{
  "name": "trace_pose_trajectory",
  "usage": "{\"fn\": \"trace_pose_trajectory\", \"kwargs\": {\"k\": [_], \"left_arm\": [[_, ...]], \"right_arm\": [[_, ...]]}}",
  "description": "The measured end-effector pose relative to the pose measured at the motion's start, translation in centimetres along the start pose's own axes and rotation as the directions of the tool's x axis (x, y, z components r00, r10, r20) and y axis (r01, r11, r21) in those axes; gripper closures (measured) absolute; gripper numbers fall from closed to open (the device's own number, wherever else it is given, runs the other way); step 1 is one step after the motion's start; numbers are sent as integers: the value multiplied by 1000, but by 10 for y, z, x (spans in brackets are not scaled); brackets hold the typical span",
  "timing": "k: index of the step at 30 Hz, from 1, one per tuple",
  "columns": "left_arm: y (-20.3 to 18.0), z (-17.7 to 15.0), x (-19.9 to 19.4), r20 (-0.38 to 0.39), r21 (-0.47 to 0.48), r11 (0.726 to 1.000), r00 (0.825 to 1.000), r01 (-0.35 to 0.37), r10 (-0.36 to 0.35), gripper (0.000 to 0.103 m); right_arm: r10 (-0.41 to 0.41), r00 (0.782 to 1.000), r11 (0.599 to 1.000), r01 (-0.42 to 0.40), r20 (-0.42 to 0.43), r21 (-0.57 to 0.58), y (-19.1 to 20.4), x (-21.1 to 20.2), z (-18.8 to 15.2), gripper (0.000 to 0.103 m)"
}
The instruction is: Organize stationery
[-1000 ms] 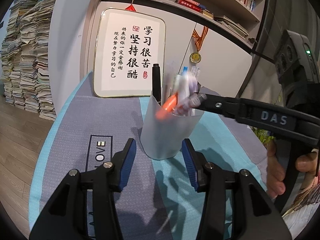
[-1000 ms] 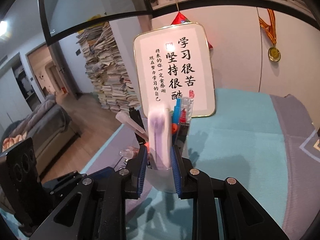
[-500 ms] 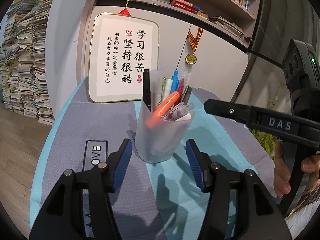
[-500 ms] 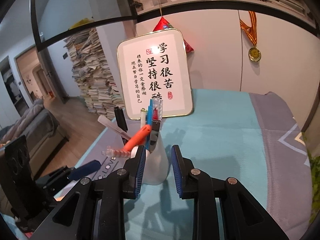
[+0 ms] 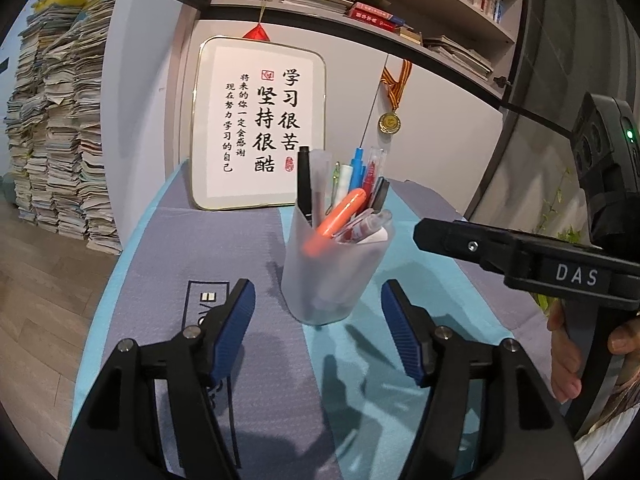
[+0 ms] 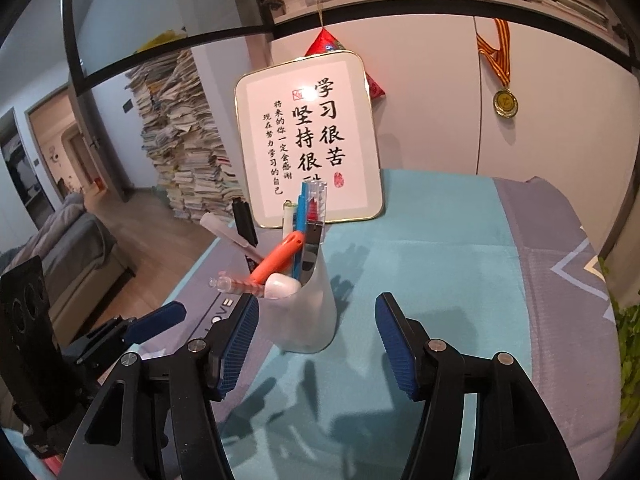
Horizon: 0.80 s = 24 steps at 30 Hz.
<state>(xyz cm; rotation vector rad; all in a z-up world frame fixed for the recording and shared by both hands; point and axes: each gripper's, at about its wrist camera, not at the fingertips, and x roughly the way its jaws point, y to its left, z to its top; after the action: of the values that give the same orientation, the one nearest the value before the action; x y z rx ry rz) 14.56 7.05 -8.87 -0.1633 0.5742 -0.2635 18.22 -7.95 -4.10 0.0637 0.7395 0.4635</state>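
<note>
Translucent pen cup (image 5: 334, 276), probably light, thin-walled and top-heavy with pens: grasp low on its wall; left gripper (image 5: 318, 334) and right gripper (image 6: 314, 344) both gape wide, holding nothing.

**Lighting and image quality: even light, strong fisheye distortion**

Both views are evenly bright and sharp at centre. Soft multiple shadows fall from the pen cup (image 5: 334, 272) toward the cameras. Mild glare washes the framed sign (image 6: 308, 140). Edges bow and vignette black; one pen tip appears slightly blurred.

Teal-grey mat (image 5: 256, 360), pen cup (image 5: 332, 276), framed sign (image 5: 260, 124)
</note>
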Motion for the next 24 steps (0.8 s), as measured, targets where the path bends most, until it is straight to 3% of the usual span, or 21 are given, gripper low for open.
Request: {"fn": "trace_pose_trajectory", "kwargs": {"k": [6,13,24], "left_arm": [[-4,5,-4,15,7,1000,1000,4,-4,38],[-17,8,-17,45,31,999,999,-8,6,30],[-46,10,-57,98,60,998,995,-11,5,18]], "right_arm": [[-19,1000,1000,18,8,23,-7,-6,-2,42],[-65,998,996,64,17,67,-17,-21,-4,42],[-191,979,978,183,78,99,-18,-83,-16,41]]}}
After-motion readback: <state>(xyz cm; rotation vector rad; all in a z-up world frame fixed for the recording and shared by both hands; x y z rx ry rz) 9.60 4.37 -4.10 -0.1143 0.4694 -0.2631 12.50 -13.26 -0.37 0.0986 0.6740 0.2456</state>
